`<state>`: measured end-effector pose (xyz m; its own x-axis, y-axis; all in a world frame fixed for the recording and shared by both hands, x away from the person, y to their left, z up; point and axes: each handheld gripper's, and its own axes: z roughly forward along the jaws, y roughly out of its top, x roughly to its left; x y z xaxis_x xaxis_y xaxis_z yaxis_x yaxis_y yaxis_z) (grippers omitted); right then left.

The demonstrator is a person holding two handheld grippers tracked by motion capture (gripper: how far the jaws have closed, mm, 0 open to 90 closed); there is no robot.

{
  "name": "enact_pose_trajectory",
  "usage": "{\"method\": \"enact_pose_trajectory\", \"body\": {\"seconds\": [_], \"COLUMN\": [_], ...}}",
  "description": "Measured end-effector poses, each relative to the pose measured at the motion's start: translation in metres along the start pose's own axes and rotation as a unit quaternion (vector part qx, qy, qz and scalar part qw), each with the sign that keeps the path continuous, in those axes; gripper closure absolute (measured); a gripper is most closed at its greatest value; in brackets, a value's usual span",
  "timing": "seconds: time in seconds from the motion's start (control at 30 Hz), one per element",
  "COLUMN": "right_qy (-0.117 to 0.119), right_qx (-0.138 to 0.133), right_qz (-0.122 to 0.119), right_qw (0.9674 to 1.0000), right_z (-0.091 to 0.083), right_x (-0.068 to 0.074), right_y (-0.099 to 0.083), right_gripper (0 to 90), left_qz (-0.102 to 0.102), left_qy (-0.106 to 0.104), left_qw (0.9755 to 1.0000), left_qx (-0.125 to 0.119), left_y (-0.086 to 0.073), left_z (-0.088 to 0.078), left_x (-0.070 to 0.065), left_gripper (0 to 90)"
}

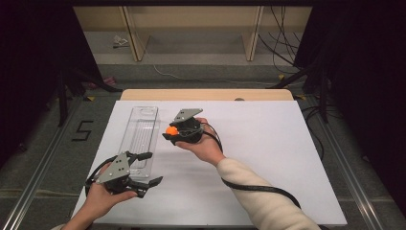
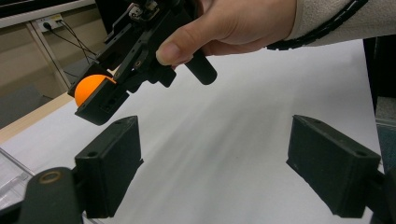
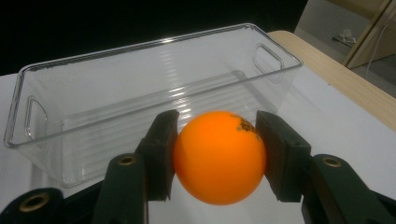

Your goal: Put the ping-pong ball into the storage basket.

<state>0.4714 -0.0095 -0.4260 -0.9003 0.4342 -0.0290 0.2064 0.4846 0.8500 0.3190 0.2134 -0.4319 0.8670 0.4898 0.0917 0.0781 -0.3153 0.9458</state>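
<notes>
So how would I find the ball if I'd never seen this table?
Look at the white table, just right of the clear plastic box. There the right gripper pinches the ball between its black jaws. It is the one bright orange, round thing.

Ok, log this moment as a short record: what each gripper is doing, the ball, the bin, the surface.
right gripper: shut on the orange ball, held above the table, beside the bin
orange ball: clamped between both pads, dark print on its upper side
left gripper: open, nothing between its jaws, at the near end of the bin
clear plastic bin: long, empty, handle cutouts at both ends, standing on the sheet
white sheet: covers the wooden table
</notes>
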Motion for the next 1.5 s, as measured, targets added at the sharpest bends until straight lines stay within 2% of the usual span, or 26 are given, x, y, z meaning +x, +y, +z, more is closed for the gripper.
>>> {"method": "enact_pose_trajectory", "body": {"seconds": [1.5], "right_qy": [0.004], "right_qx": [0.002], "right_qz": [-0.008], "right_qw": [1.0], "right_z": [0.014], "right_x": [0.0], "right_y": [0.02], "right_gripper": [51.4], "left_qz": [0.003], "left_qy": [-0.002], "left_qw": [1.0], "left_qx": [0.002], "left_y": [0.0], "left_z": [0.0], "left_x": [-0.001], "left_gripper": [17.3]}}
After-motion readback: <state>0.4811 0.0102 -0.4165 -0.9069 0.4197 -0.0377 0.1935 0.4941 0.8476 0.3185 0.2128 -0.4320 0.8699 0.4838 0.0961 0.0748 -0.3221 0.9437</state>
